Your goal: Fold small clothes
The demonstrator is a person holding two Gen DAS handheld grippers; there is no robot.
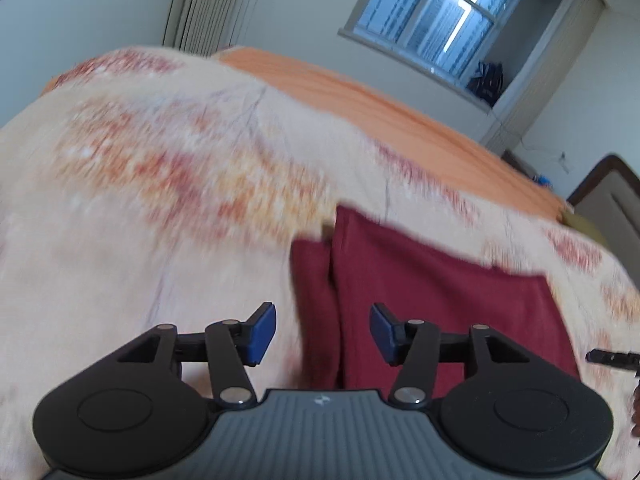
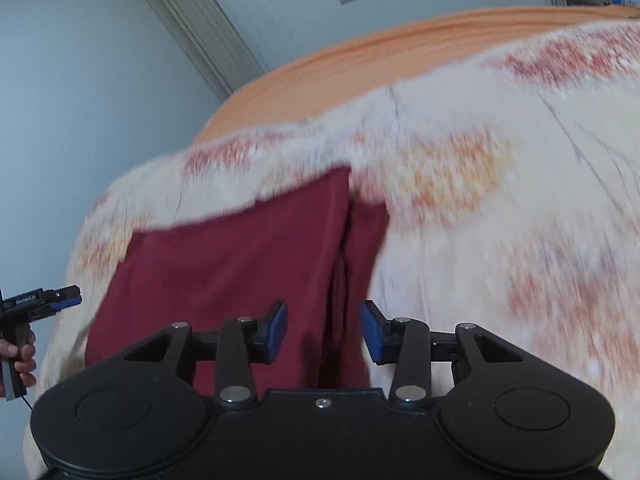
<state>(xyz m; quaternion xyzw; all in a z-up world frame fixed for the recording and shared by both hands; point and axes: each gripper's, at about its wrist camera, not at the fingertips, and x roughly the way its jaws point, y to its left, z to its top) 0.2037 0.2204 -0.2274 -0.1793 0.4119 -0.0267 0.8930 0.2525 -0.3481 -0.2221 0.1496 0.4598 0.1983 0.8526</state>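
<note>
Maroon cloth (image 1: pixel 420 292) lies folded, lower centre, on floral bedspread (image 1: pixel 160 200); my left gripper (image 1: pixel 322 334) and right gripper (image 2: pixel 323 332) both released, empty; final fold perhaps left.

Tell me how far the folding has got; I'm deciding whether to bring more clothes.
Done: the dark red garment lies flat on the floral bedspread, one side flap already folded over. In hand: nothing; the left gripper and right gripper are both open and empty above it. Left: probably further folds to make it compact.
</note>
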